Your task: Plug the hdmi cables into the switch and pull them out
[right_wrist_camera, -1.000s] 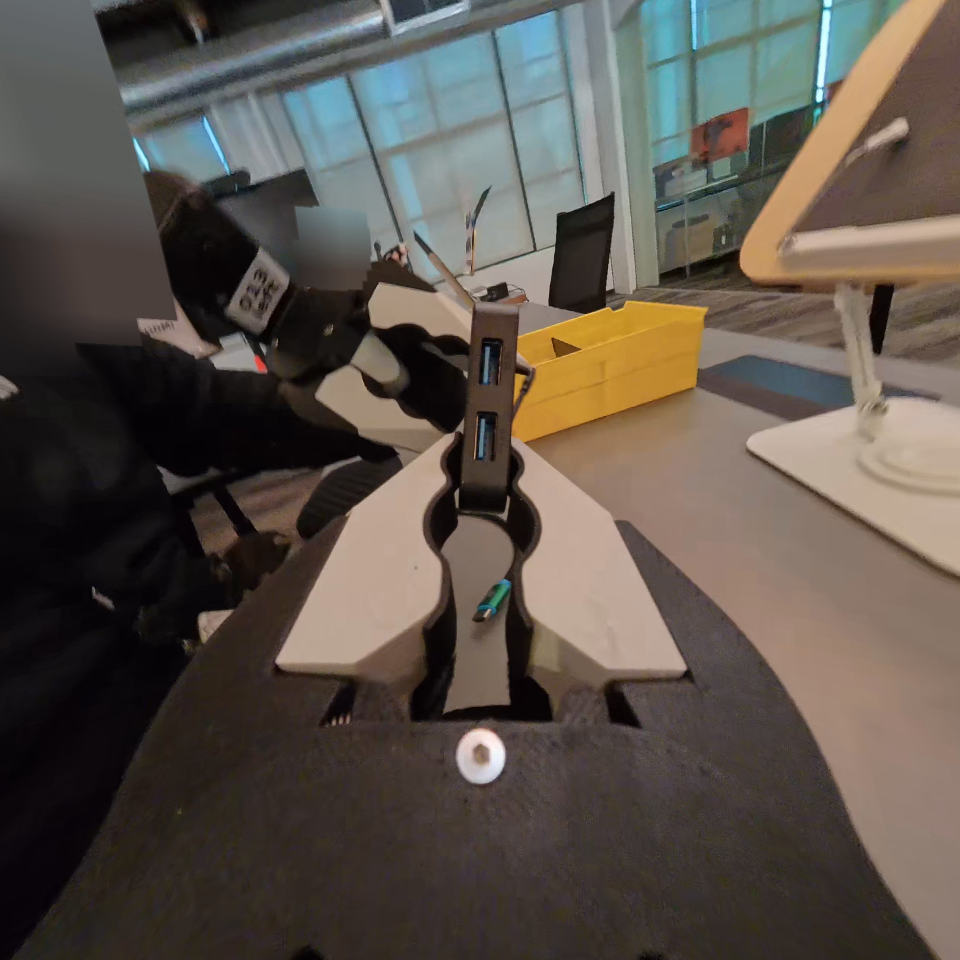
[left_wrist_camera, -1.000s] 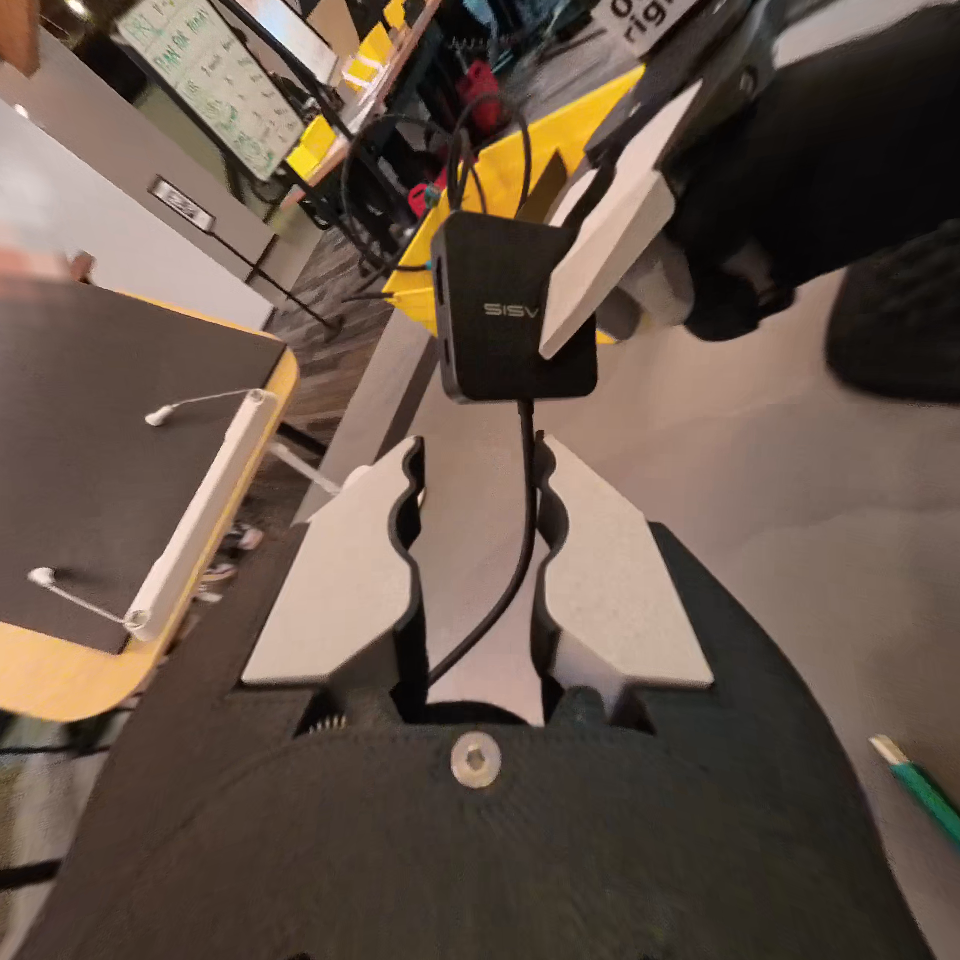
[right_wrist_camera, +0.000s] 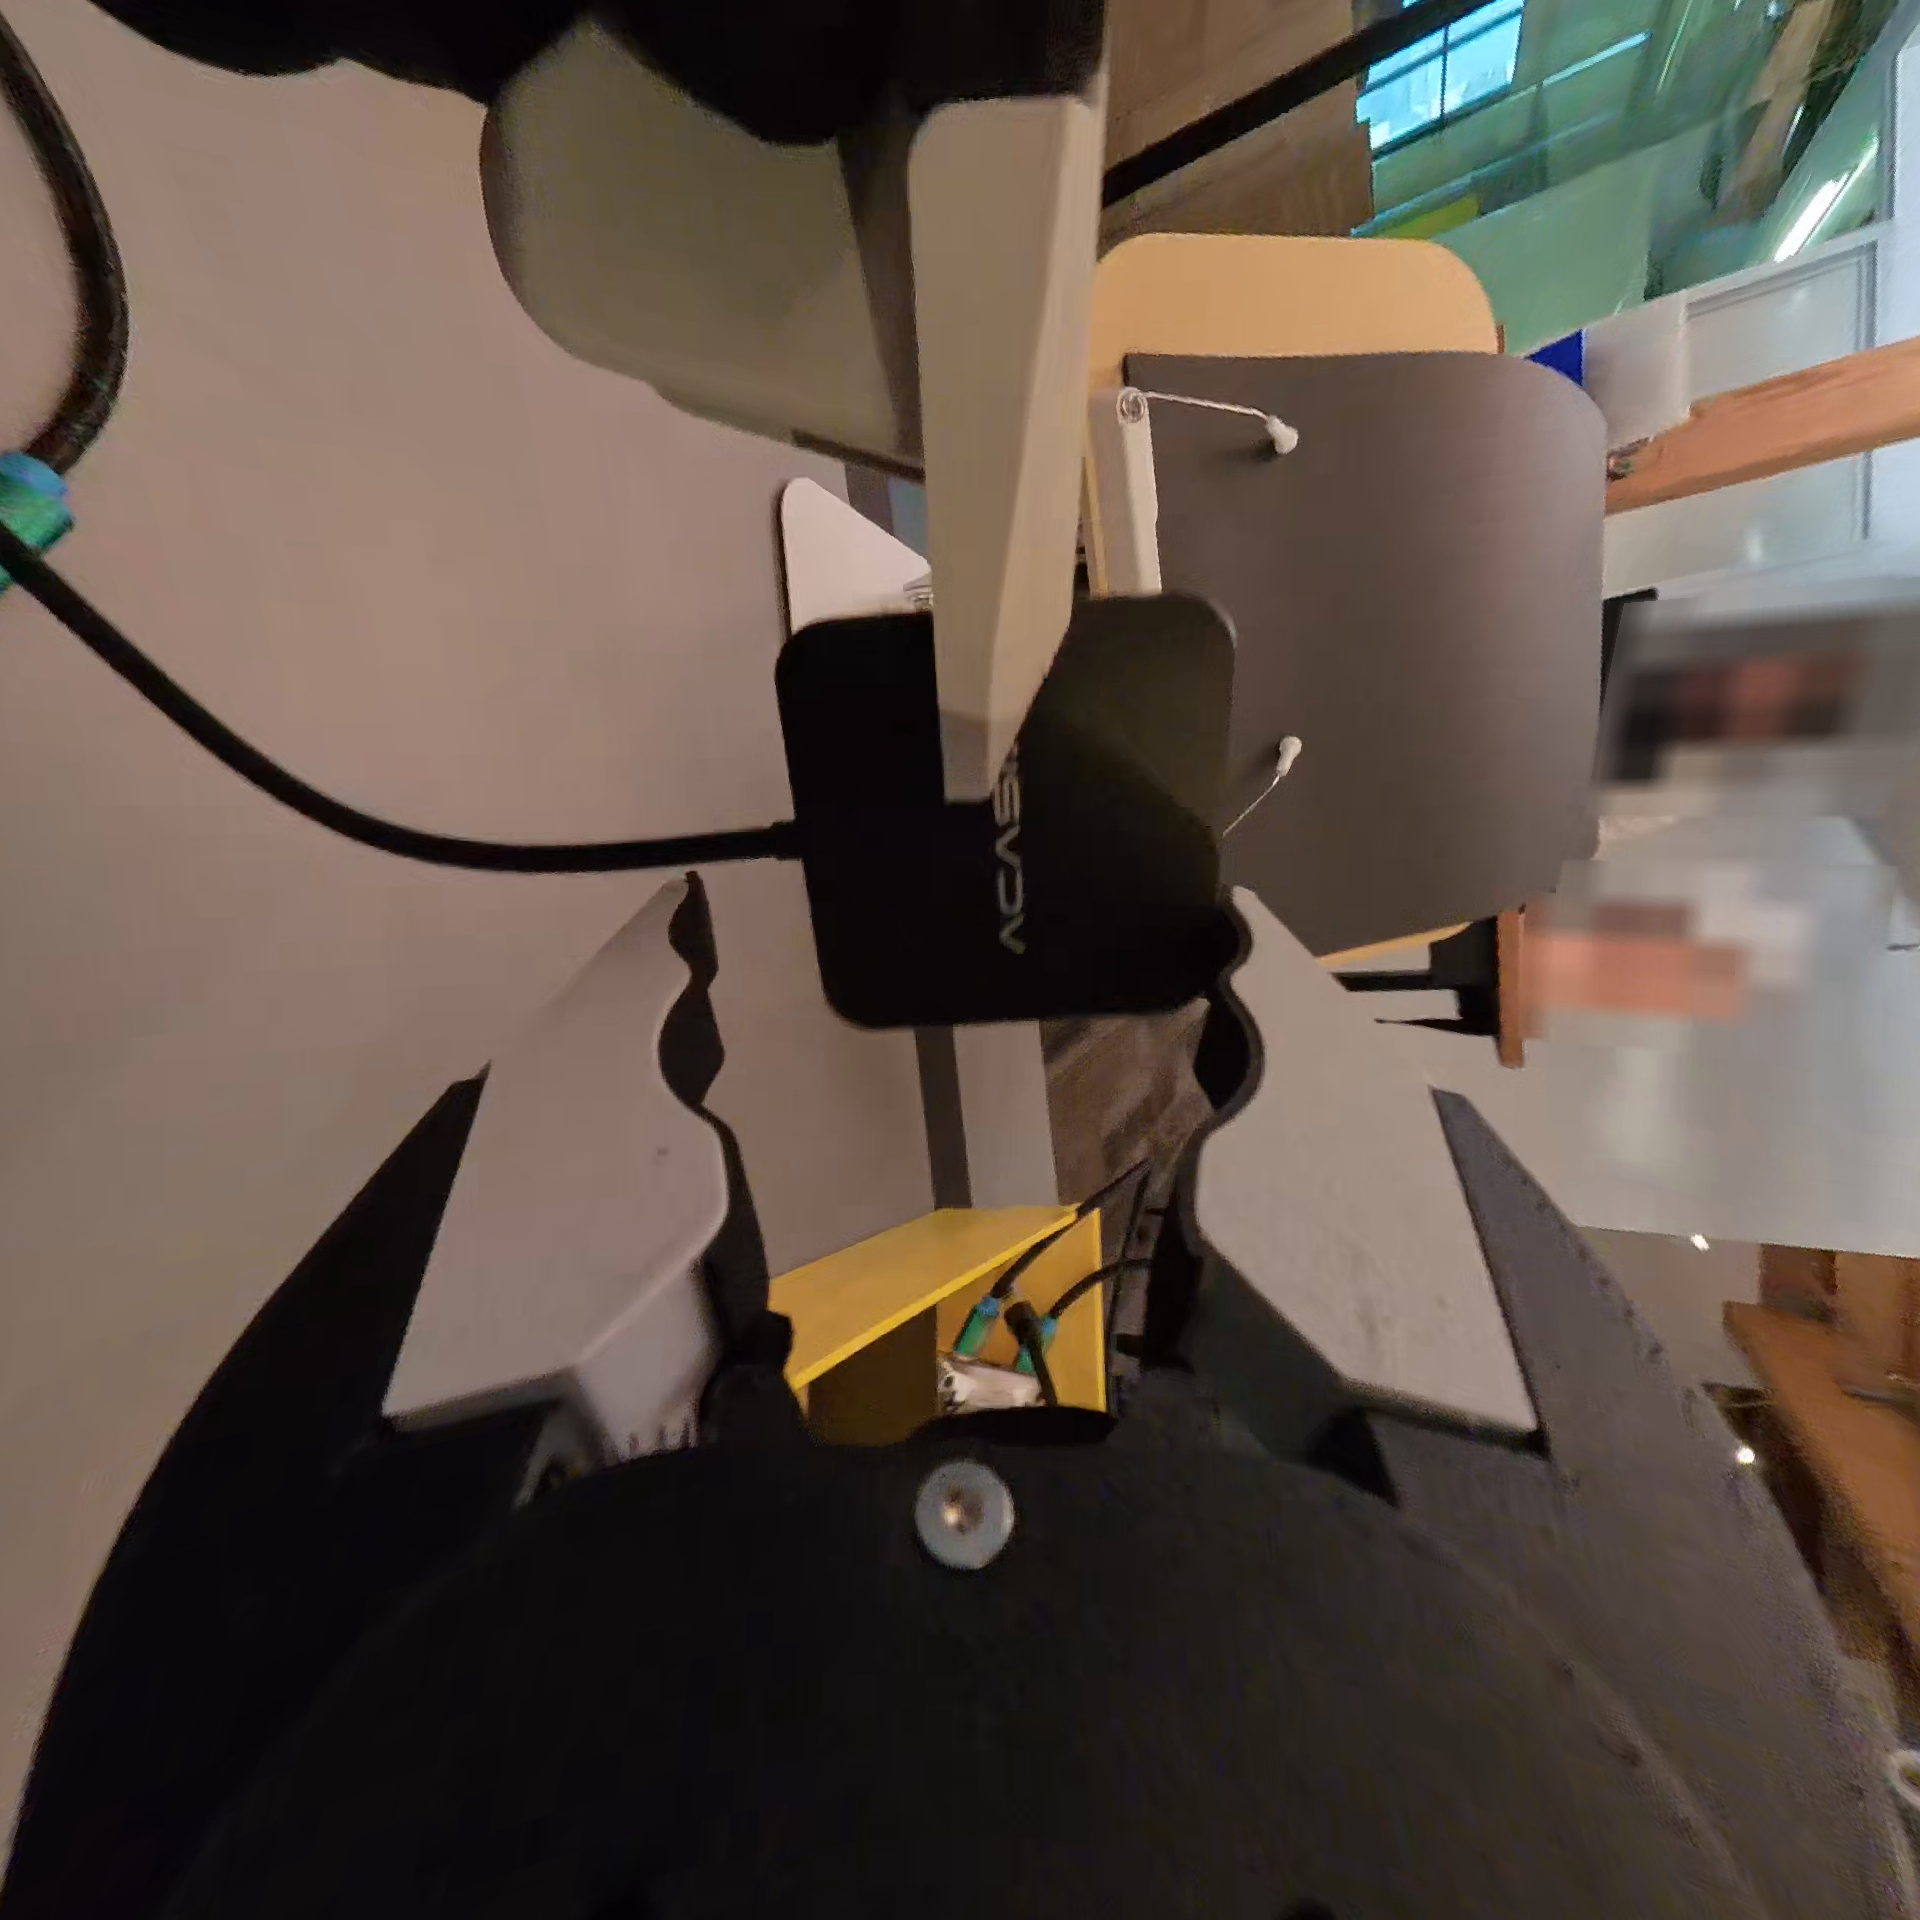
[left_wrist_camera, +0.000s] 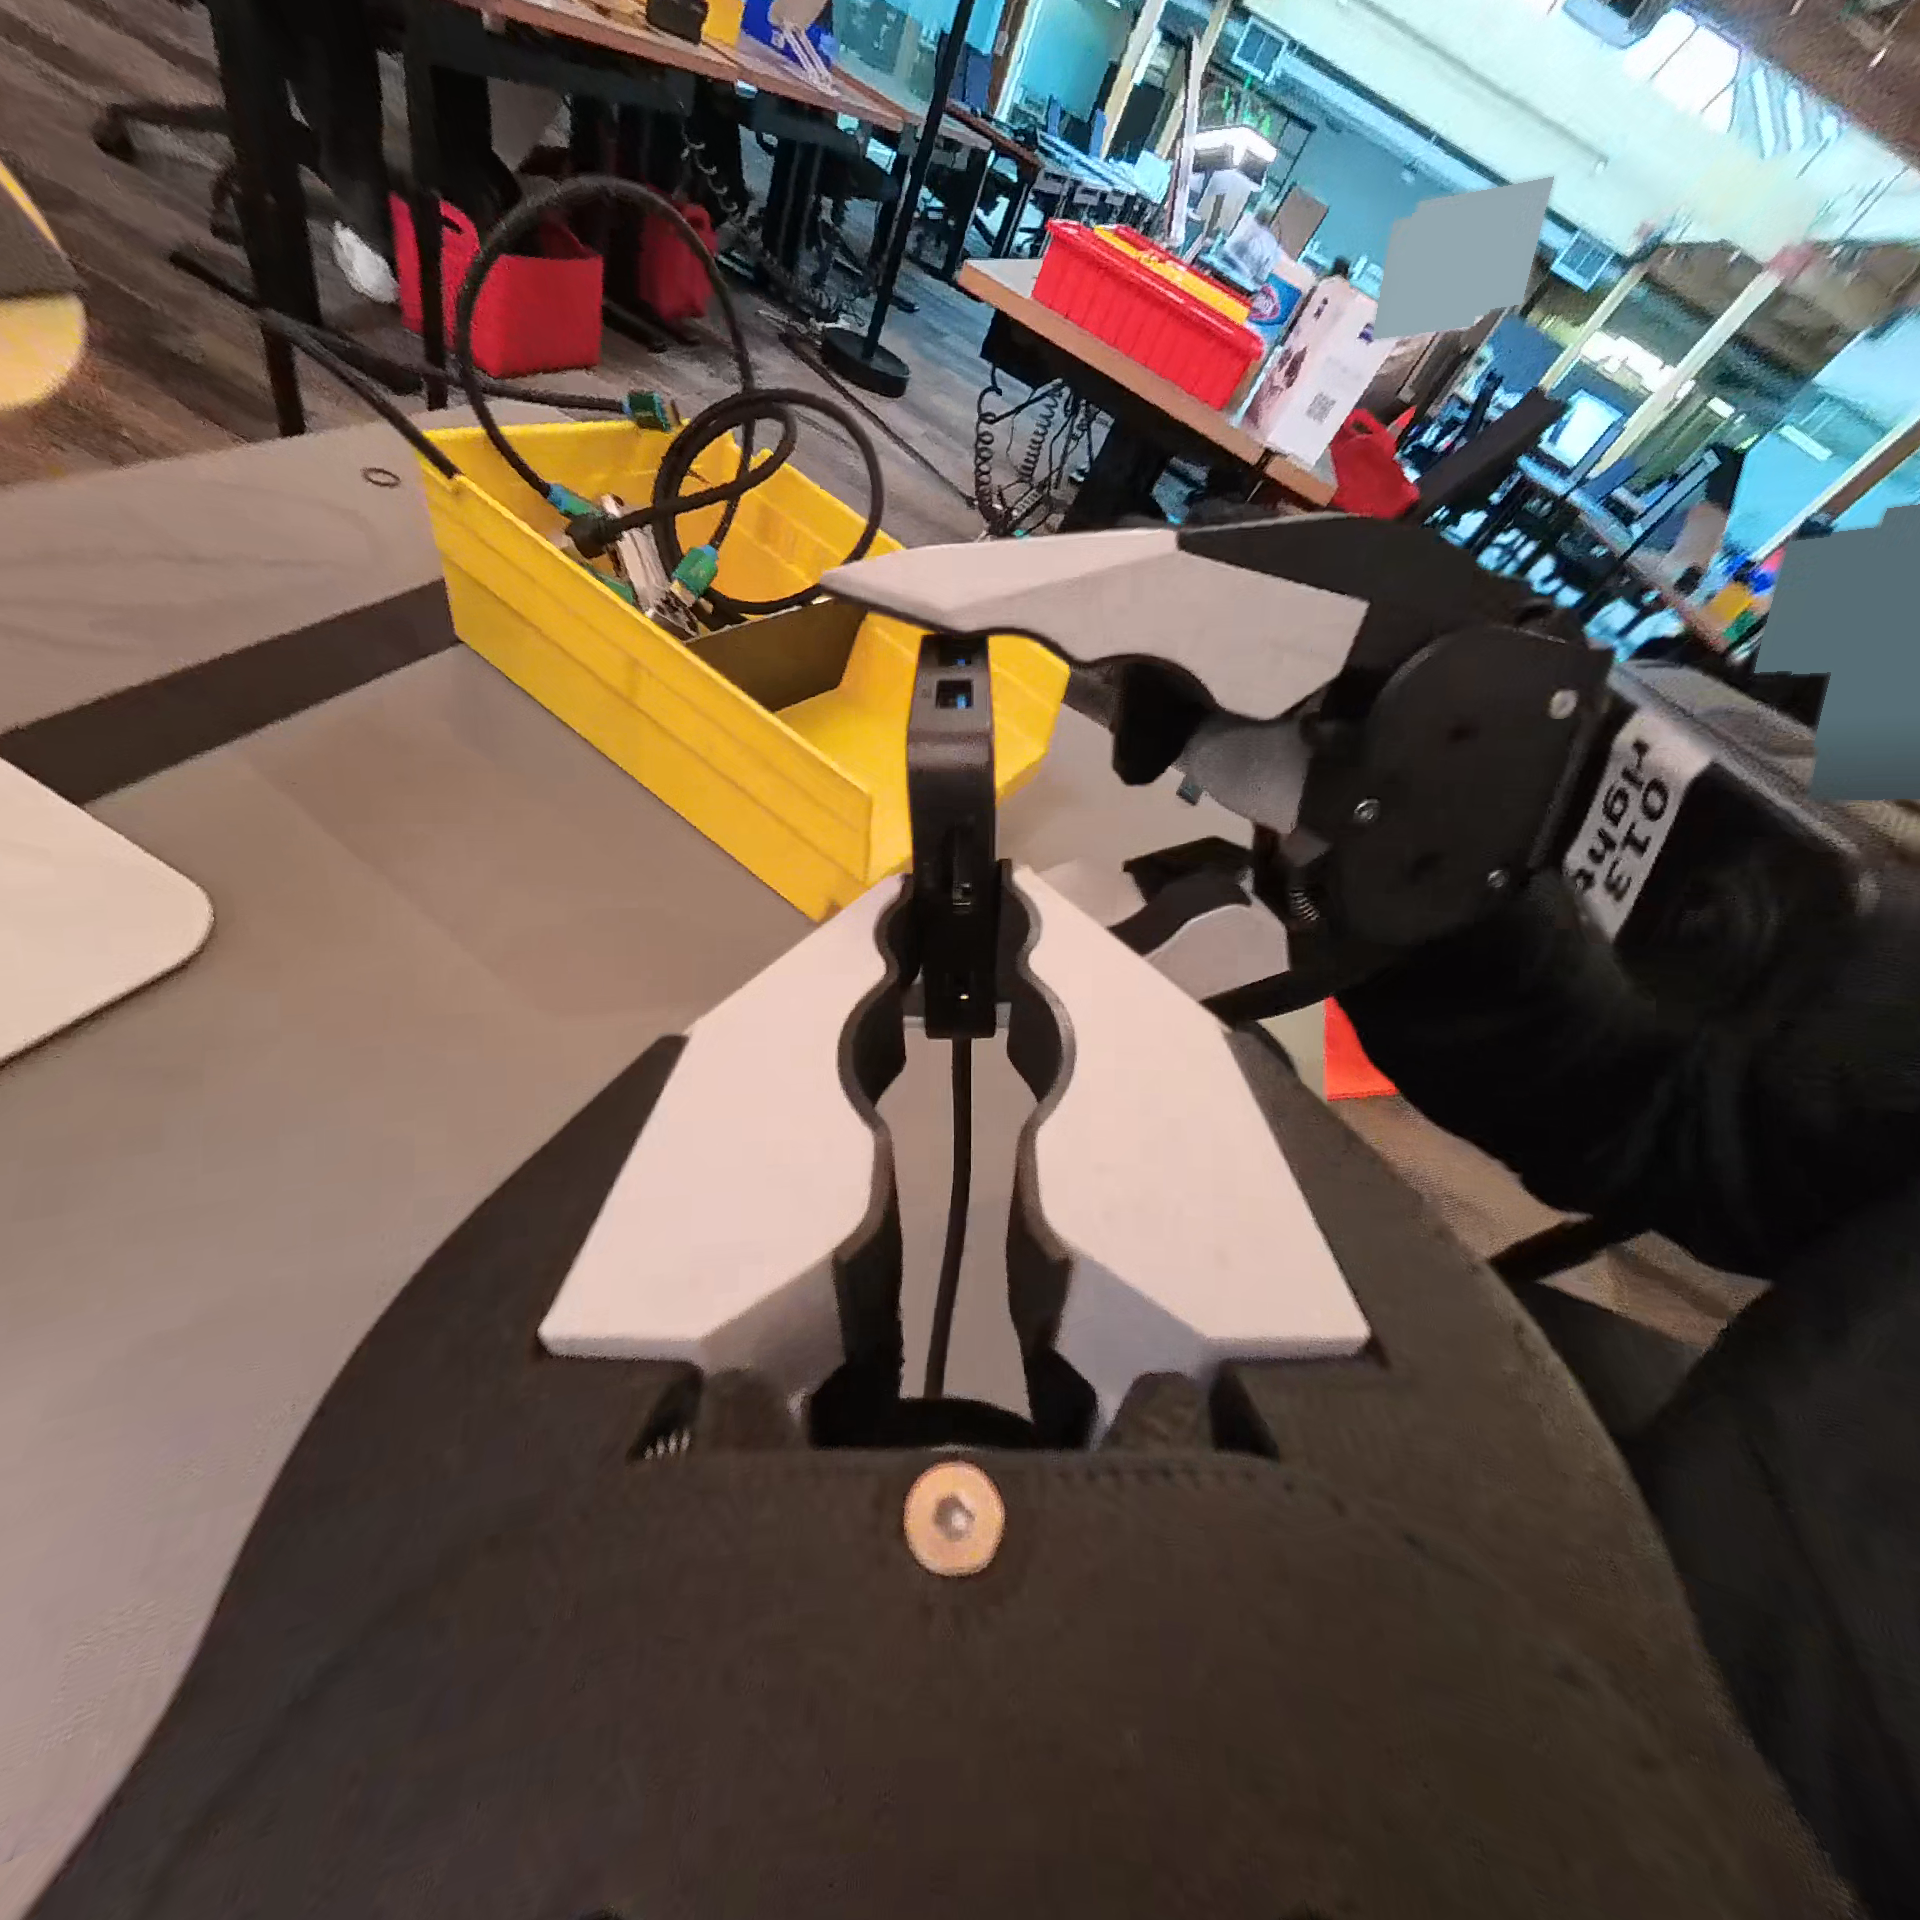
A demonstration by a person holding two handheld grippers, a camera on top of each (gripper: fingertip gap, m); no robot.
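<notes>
- Surface: we see a grey table [left_wrist_camera: 312, 935] with a darker band across it; a yellow bin [left_wrist_camera: 665, 675] stands on it, holding coiled black HDMI cables [left_wrist_camera: 727, 488] with teal-collared plugs.
- Room: open workspace — long benches behind, a red bin [left_wrist_camera: 1143, 301] on one, red bags on the floor.
- Right wrist view also shows a dark board on a white stand [right_wrist_camera: 1403, 644].
- Task's thing: a flat black switch [left_wrist_camera: 951, 821] with rounded corners, seen edge-on with blue ports near its top; its thin black lead [left_wrist_camera: 951, 1195] runs back between the fingers.
- Left gripper [left_wrist_camera: 951, 935]: clenched on the switch's lower edge, holding it upright above the table.
- Right gripper [right_wrist_camera: 961, 925]: jaws spread wide — the switch [right_wrist_camera: 1039, 831] lies between its fingertips; whether they touch it we cannot tell.
</notes>
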